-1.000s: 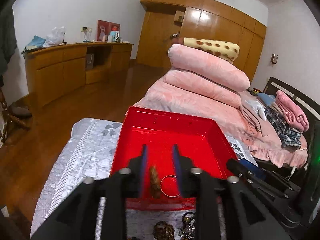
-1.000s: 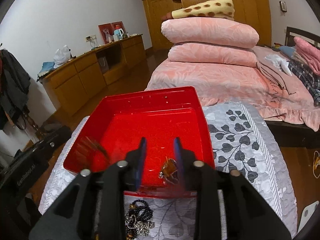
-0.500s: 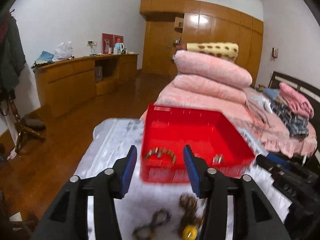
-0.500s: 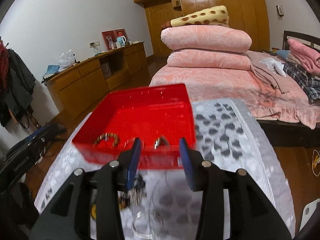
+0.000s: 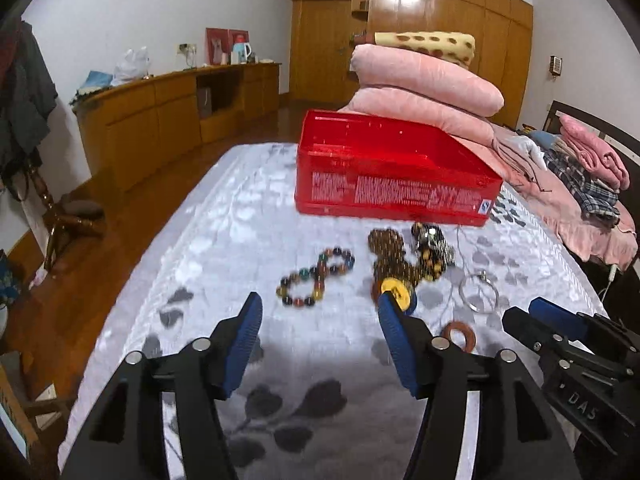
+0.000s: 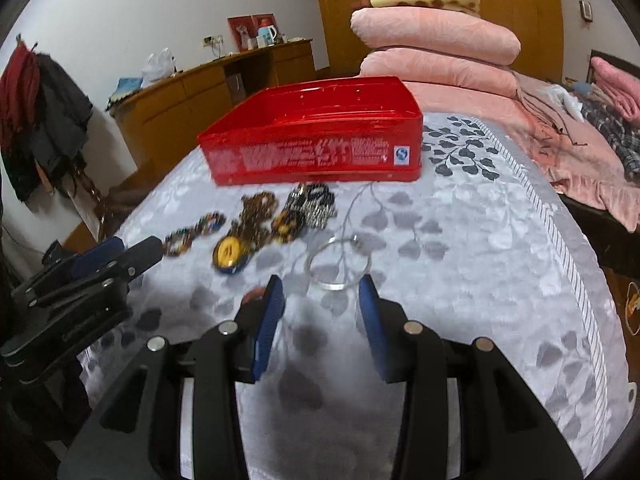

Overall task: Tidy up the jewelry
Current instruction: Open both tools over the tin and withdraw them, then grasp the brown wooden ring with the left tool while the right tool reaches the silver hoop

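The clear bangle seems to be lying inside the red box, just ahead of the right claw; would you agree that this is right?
Not quite. The clear bangle lies on the grey patterned cloth, outside the red box and nearer the camera than it. It is indeed just ahead of the right claw, whose jaws stand apart with nothing between them, as the right wrist view shows.

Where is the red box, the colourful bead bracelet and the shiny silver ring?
red box (image 5: 392,196): left wrist view, on its printed front wall.
colourful bead bracelet (image 5: 298,301): left wrist view, on a bead of its nearer loop.
silver ring (image 6: 338,286): right wrist view, on its near rim.
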A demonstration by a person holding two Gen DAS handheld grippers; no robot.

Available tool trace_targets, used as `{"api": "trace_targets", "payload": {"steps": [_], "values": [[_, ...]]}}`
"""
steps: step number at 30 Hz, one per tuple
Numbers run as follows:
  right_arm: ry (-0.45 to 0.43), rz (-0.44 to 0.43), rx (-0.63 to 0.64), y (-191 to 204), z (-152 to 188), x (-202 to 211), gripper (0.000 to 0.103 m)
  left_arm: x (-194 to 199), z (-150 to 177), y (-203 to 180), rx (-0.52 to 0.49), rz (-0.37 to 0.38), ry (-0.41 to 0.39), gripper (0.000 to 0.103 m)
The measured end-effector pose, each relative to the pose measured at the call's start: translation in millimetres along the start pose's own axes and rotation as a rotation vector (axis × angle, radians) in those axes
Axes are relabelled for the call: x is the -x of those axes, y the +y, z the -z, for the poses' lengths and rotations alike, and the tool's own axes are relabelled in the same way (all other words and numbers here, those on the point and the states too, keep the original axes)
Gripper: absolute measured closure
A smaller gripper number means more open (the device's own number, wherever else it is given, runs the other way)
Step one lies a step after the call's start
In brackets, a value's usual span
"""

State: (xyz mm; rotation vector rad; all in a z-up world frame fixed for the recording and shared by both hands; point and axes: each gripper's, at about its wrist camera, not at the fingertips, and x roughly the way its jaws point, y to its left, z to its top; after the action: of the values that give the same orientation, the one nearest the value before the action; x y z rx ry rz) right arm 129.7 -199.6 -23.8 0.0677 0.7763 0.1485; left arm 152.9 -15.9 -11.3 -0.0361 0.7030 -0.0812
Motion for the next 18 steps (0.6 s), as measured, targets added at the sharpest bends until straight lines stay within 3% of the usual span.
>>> {"api": "trace_targets", "payload": {"steps": [8,11,18], "values": [[0.096,-0.009,-0.043,-12.7,-8.4,-23.1,0.063,-5.0,8.8,-0.6,0.006,-0.001,0.036,0.043],[0.116,0.029,-0.044,-14.3,-14.2,-32.8,0.053,-6.6,9.0,-1.1,0.004,-0.001,0.044,0.043],[0.141,0.084,-0.032,-10.5,-21.5,-50.2,0.051,-12.9,3.6,-2.2,0.027,0.006,0.061,0.043]]}}
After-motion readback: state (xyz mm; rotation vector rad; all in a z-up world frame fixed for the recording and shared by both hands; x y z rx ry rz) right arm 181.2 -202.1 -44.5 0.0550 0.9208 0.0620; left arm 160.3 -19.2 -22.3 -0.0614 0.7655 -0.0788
